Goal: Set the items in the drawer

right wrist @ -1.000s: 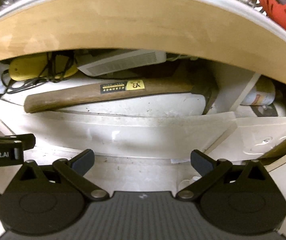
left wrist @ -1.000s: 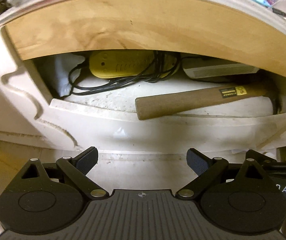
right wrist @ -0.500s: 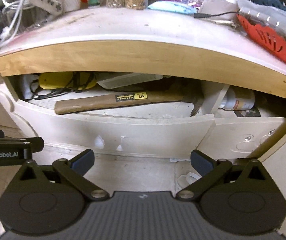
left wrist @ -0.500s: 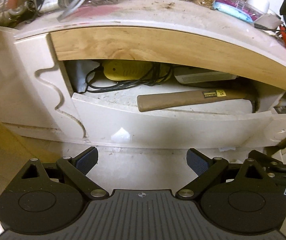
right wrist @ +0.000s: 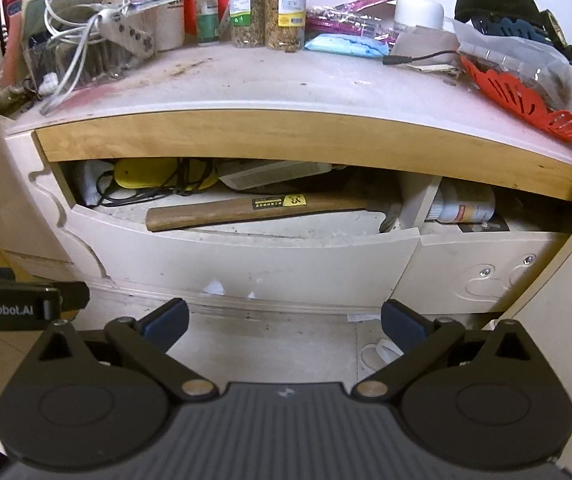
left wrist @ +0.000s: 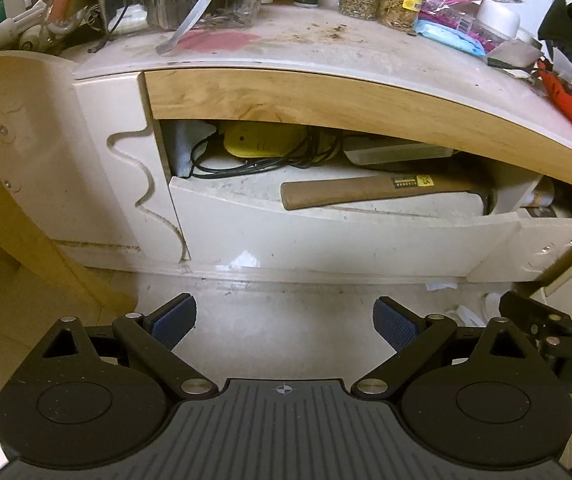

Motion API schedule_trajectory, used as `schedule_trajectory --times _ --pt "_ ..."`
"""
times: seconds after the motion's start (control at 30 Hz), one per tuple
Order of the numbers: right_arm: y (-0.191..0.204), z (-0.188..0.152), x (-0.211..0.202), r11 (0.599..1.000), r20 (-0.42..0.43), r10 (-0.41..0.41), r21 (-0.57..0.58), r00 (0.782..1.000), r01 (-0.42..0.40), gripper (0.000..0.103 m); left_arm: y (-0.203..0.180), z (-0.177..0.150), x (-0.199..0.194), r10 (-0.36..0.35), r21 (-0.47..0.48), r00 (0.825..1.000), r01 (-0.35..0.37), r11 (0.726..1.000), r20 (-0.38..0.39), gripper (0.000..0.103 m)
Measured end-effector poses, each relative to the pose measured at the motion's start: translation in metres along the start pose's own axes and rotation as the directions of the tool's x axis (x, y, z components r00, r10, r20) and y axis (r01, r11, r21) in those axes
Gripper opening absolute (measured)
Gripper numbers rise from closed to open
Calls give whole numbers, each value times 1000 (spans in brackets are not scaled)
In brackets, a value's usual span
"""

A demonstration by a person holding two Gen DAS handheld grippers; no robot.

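The cream drawer [left wrist: 326, 236] [right wrist: 245, 256] stands partly open under a wooden desk edge. Inside lie a wooden-handled hammer [left wrist: 378, 192] [right wrist: 253, 210], a yellow device [left wrist: 261, 142] [right wrist: 145, 174] with a black cord, and a white flat box [left wrist: 398, 154] [right wrist: 273, 172]. My left gripper [left wrist: 283, 322] is open and empty, back from the drawer front above the floor. My right gripper [right wrist: 283, 322] is open and empty, also back from the drawer. The right gripper's body shows at the right edge of the left wrist view [left wrist: 558, 332].
The desk top [right wrist: 265, 80] holds jars [right wrist: 267, 4], a power strip with cables [right wrist: 125, 32], a red slotted utensil [right wrist: 526, 100] and other clutter. A second compartment on the right holds a white bottle [right wrist: 466, 204]. A wooden leg [left wrist: 25, 248] stands at the left.
Both grippers have pulled back and risen away from the drawer, so the desk top and its clutter have come into view. Both stay open and empty.
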State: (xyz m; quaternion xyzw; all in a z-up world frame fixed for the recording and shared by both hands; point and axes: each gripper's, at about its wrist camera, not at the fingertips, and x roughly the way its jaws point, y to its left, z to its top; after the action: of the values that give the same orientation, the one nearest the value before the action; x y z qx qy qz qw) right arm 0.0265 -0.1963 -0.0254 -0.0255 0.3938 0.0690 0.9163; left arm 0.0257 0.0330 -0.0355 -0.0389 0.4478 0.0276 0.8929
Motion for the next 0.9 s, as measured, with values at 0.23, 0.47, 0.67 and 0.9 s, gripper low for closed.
schedule_trajectory --times 0.23,0.47,0.67,0.9 --pt "2 -5 -9 1000 8 5 -3 1000 -5 103 30 -9 -4 11 -12 1000 -11 1000 12 98" --pt "2 -6 -7 1000 3 -1 -2 1000 1 103 17 -5 -6 21 -15 1000 -20 1000 17 98" --pt "3 -7 -5 1000 0 3 -3 1000 -3 103 19 -5 -2 17 -19 1000 -17 1000 15 98" --pt "4 -7 -4 1000 -2 9 2 1000 -9 103 69 -10 2 42 -30 999 -42 999 14 98"
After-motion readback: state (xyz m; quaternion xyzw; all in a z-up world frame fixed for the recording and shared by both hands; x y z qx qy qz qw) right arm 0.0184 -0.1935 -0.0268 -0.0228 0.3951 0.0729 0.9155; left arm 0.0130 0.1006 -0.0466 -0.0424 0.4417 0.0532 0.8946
